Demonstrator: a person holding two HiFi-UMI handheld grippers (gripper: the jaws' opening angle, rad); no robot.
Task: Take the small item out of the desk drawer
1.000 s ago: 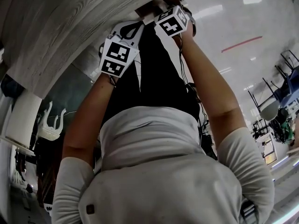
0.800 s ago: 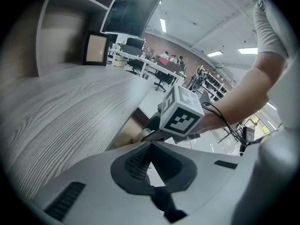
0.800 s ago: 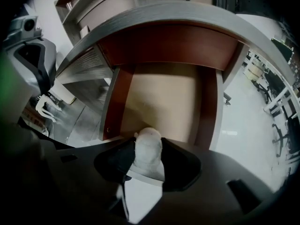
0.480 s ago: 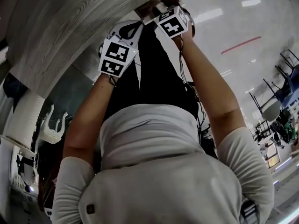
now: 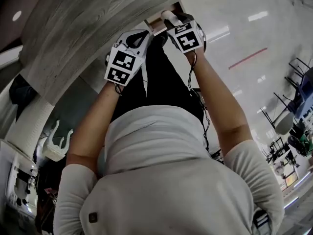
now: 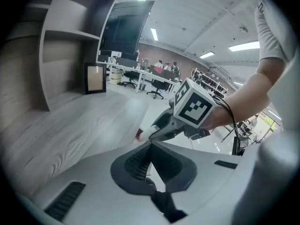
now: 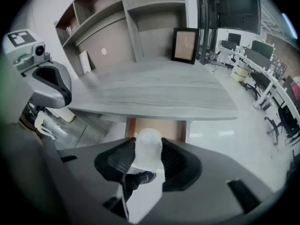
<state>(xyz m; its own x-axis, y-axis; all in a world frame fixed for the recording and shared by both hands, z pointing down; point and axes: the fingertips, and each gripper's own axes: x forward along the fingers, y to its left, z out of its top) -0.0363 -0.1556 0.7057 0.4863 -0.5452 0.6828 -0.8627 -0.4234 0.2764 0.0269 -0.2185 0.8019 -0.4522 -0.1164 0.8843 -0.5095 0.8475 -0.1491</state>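
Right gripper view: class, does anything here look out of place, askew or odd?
One thing stands out: the drawer under the desk top appears pulled out, its brown inside exposed. The white small item is out of it, clamped in the right hand-held gripper. Nothing looks spilled or damaged.

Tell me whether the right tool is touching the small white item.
Touching. The right gripper view shows the right tool closed on the small white item, with a pad pressing each side.
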